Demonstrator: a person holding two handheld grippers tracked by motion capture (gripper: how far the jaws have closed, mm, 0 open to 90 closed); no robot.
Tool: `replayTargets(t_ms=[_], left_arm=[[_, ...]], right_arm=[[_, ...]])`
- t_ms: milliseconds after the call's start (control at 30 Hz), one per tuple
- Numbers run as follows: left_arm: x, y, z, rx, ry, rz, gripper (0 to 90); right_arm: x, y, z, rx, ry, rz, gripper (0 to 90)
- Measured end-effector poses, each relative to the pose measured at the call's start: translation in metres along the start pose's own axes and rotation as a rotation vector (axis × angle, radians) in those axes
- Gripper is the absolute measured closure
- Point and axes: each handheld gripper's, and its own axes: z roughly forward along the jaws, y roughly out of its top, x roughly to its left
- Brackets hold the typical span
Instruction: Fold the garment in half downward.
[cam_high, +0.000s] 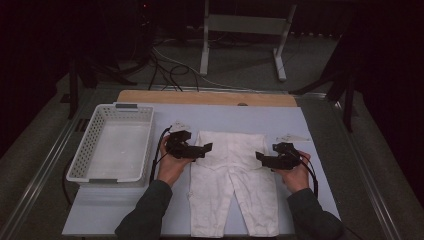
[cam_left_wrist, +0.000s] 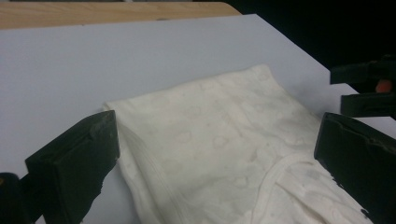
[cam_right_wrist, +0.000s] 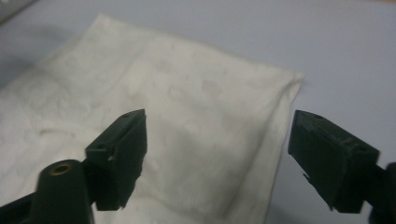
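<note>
Dim room – table lit from above; gripper views soft, near jaws blurred.

Trouser (cam_high: 234, 185) hems past bottom edge

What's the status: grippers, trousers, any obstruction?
Left gripper and right gripper open, at the waist sides. Trousers flat on mat, not gripped. Basket off left, nothing in the way.

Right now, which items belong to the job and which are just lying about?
In the job:
- white trousers, laid flat
- left claw, open at the waist
- right claw, open at the waist

Lying about:
- white basket, left of the trousers
- metal stand and cables beyond the table
</note>
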Motion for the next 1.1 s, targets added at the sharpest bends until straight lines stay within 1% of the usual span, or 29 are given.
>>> replayTargets(t_ms=[67, 133, 200, 267, 300, 367, 400, 500, 600, 667, 700, 767, 800, 833, 900, 967, 1000, 1067, 1100], left_arm=[[-0.001, -0.003, 0.000, 0.004, -0.004, 0.004, 2.1], [-0.003, -0.007, 0.000, 0.013, -0.019, 0.004, 2.9], [-0.004, -0.010, 0.000, 0.019, -0.025, 0.009, 3.2], [-0.005, -0.014, 0.001, 0.029, -0.027, 0.011, 3.6], [-0.006, -0.016, 0.002, 0.035, -0.030, 0.011, 3.9], [-0.006, -0.021, 0.003, 0.049, -0.030, 0.011, 4.6], [-0.006, -0.023, 0.004, 0.055, -0.030, 0.007, 4.8], [-0.005, -0.029, 0.005, 0.061, -0.029, -0.001, 7.6], [-0.006, -0.036, 0.007, 0.087, -0.029, 0.001, 11.6], [-0.008, -0.042, 0.008, 0.109, -0.018, 0.012, 15.4], [-0.009, -0.045, 0.009, 0.114, -0.019, 0.009, 16.0], [-0.008, -0.050, 0.012, 0.137, -0.011, 0.017, 17.1], [-0.007, -0.052, 0.013, 0.145, -0.012, 0.012, 18.5], [-0.007, -0.054, 0.015, 0.154, -0.003, 0.016, 19.5], [-0.006, -0.056, 0.017, 0.169, 0.006, 0.016, 21.1], [-0.008, -0.057, 0.019, 0.183, 0.029, 0.026, 25.0], [-0.008, -0.058, 0.020, 0.188, 0.030, 0.029, 26.4], [-0.009, -0.058, 0.021, 0.190, 0.038, 0.042, 29.6], [-0.008, -0.058, 0.021, 0.189, 0.041, 0.039, 32.4]], right_arm=[[0.001, -0.004, 0.002, 0.011, -0.014, 0.002, 26.4], [0.003, -0.008, 0.003, 0.023, -0.008, 0.007, 29.9], [0.005, -0.012, 0.004, 0.029, -0.011, 0.003, 33.9], [0.005, -0.018, 0.007, 0.034, -0.011, 0.008, 36.3], [0.004, -0.021, 0.009, 0.048, -0.009, 0.019, 37.3], [0.004, -0.028, 0.012, 0.073, -0.010, 0.026, 37.8], [0.004, -0.029, 0.013, 0.078, -0.009, 0.031, 39.3], [0.004, -0.029, 0.013, 0.093, -0.009, 0.025, 42.8], [0.005, -0.031, 0.015, 0.113, -0.004, 0.033, 46.5], [0.005, -0.032, 0.016, 0.118, -0.011, 0.029, 49.0], [0.005, -0.033, 0.016, 0.117, -0.008, 0.033, 49.9], [0.003, -0.034, 0.015, 0.116, -0.005, 0.038, 51.3], [0.003, -0.034, 0.014, 0.116, -0.005, 0.043, 51.8], [0.003, -0.034, 0.014, 0.117, 0.000, 0.045, 52.0], [0.002, -0.034, 0.013, 0.118, -0.004, 0.045, 53.2], [0.002, -0.034, 0.013, 0.118, -0.002, 0.043, 53.6], [0.002, -0.034, 0.013, 0.120, -0.001, 0.042, 53.9], [0.002, -0.034, 0.013, 0.122, 0.000, 0.045, 54.6], [0.002, -0.034, 0.013, 0.122, 0.004, 0.047, 55.5]])
